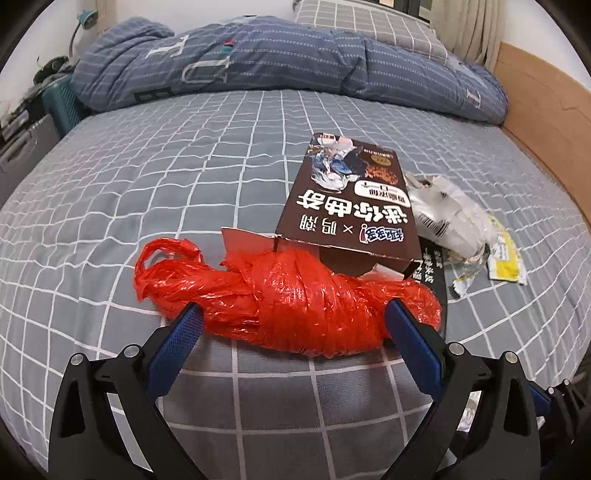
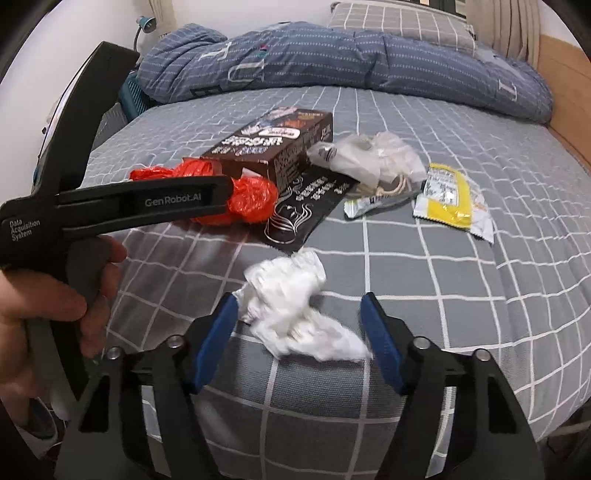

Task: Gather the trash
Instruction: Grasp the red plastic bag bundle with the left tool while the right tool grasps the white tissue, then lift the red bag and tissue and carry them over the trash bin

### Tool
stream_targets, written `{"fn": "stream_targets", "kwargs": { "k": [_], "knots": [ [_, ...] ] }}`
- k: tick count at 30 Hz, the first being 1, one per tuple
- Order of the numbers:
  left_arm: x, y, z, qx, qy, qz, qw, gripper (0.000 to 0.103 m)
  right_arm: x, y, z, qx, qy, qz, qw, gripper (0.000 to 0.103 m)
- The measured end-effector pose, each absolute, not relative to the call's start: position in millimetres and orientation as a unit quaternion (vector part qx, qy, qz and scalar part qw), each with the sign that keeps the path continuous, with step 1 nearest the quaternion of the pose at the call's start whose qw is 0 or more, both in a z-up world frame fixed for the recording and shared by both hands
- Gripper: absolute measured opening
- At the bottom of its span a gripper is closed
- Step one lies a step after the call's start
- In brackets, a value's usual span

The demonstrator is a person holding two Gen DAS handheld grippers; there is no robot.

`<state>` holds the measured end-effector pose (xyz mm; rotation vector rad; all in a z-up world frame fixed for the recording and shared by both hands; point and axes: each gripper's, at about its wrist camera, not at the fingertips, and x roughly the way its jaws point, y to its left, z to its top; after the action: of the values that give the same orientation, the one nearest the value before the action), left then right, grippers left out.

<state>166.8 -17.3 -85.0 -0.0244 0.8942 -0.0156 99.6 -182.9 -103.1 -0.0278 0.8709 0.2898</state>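
Straddling red bag (image 1: 288,299), left tool (image 1: 291,314) unclenched; right tool (image 2: 299,306) released around tissue (image 2: 295,306).

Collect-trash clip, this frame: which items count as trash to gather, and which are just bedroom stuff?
Trash: red plastic bag, brown snack box, white crumpled tissue, yellow sachet, black wrapper, clear plastic bag.
Not trash: blue quilt, pillow, desk lamp.

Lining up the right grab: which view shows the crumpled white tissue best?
Right wrist view: the crumpled white tissue lies whole between that gripper's blue fingers, slightly blurred. The left wrist view does not show it.
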Motion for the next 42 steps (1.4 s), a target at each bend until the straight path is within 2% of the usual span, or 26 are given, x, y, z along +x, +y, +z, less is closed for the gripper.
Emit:
{"fn": "stream_targets", "kwargs": {
  "k": [4, 6, 11, 13, 16, 42],
  "knots": [
    [170, -20, -91, -0.008, 0.441, -0.010, 0.898, 0.081, 100, -183, -107, -0.014, 0.426, 0.142, 0.893, 0.052],
    [172, -20, -94, -0.014, 0.447, -0.014, 0.894, 0.071, 100, -184, -108, -0.012, 0.429, 0.143, 0.892, 0.048],
    [170, -25, -95, -0.016, 0.452, -0.023, 0.891, 0.051, 100, -182, -107, -0.014, 0.436, 0.145, 0.888, 0.028],
    [169, -26, -95, -0.014, 0.452, -0.021, 0.892, 0.050, 101, -180, -109, -0.018, 0.440, 0.142, 0.887, 0.018],
    [164, -27, -93, -0.011, 0.451, -0.019, 0.892, 0.048, 100, -180, -109, -0.016, 0.441, 0.143, 0.886, 0.012],
    [82, -18, -49, -0.023, 0.425, -0.008, 0.905, 0.048, 66, -193, -63, -0.013, 0.409, 0.127, 0.903, 0.011]
  ]
}}
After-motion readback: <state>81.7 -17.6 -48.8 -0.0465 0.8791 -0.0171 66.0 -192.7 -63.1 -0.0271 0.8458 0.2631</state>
